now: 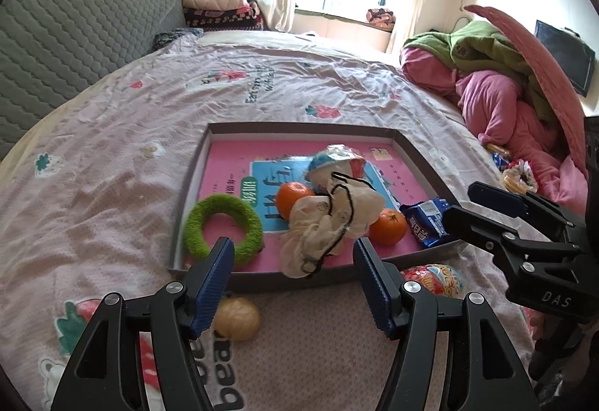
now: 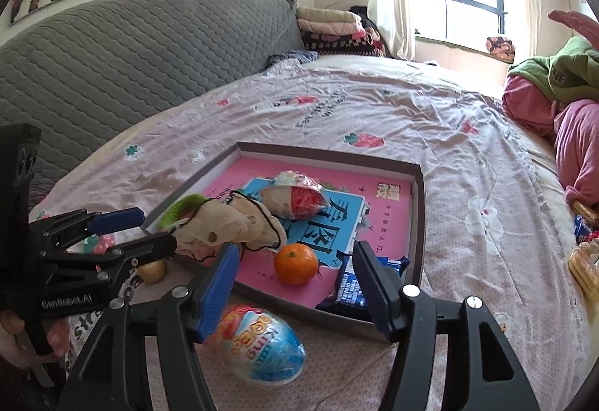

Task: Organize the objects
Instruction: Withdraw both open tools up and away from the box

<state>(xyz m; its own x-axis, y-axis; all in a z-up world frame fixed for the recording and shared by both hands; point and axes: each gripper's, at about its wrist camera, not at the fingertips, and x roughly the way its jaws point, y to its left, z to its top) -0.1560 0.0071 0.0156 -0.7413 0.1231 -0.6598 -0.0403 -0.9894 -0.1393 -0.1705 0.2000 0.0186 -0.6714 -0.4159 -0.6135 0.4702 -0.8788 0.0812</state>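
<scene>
- pouch (image 1: 329, 220) first: the beige drawstring pouch slumps over the near wall of the shallow box (image 1: 299, 126), half in and half out, so we judge it wants a nudge further in before anything else.
- the left gripper (image 1: 294, 253) hovers just short of that wall with its jaws wide and nothing between them. we would close low on the bunched cloth, not on the black cord, which could slip or snag.
- the right gripper (image 2: 295, 252) is also spread wide and empty, above the front edge of the box.
- two things lie on the bedsheet (image 1: 112, 149) just outside the near wall: a foil-wrapped toy egg (image 2: 258, 347) and a tan ball (image 1: 237, 317). we take these as the next to go in.
- the egg is round and slick, so we would grip across its middle and lift gently. the free pink floor at the back of the box looks like the best spot.
- already inside are a green fuzzy ring (image 1: 224, 224), two mandarins (image 1: 294, 195), a blue snack packet (image 1: 426, 220) and a second wrapped egg (image 1: 333, 164).
- the left wrist view shows both mandarins and the whole ring. the right wrist view shows one mandarin, with the ring mostly hidden behind the pouch.
- the right wrist view shows the whole outer egg and the hand (image 2: 15, 336) on the left handle. the left wrist view shows only the egg's top, behind a finger.
</scene>
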